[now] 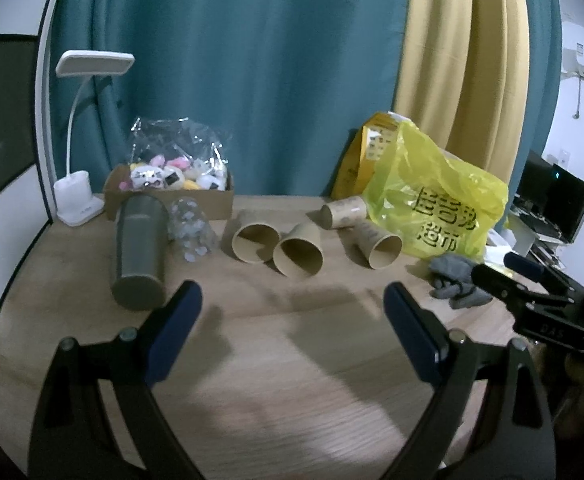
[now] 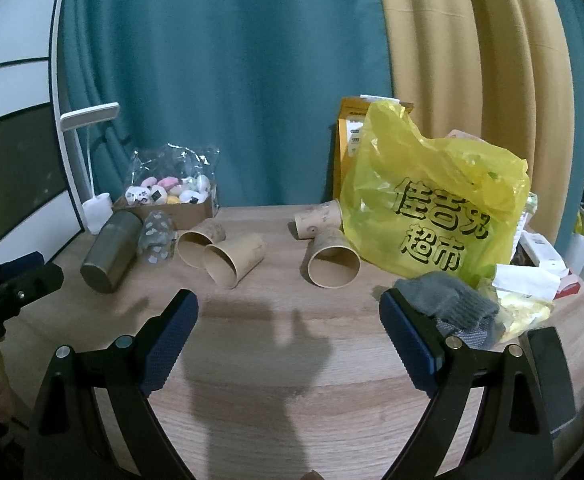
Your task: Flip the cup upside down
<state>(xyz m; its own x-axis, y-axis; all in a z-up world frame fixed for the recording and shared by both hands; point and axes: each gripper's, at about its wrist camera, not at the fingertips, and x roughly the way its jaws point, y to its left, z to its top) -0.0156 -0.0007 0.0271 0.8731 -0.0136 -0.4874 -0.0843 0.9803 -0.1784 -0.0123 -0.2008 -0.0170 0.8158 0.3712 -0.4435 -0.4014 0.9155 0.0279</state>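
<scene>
Several brown paper cups lie on their sides on the wooden table (image 1: 276,352). In the left wrist view two lie together, one (image 1: 252,240) and another (image 1: 298,254), a third cup (image 1: 378,248) lies to the right, and one (image 1: 344,212) lies behind by the yellow bag. In the right wrist view the pair (image 2: 200,242) (image 2: 232,260) is at left, a cup (image 2: 332,260) at centre. My left gripper (image 1: 292,300) is open and empty, in front of the cups. My right gripper (image 2: 288,304) is open and empty, also short of them.
A grey metal cylinder (image 1: 138,252) and a clear patterned cup (image 1: 192,232) lie at left. A cardboard box of plush toys (image 1: 168,188) and a white lamp (image 1: 78,196) stand behind. A yellow plastic bag (image 1: 432,200) and grey gloves (image 1: 454,280) sit at right.
</scene>
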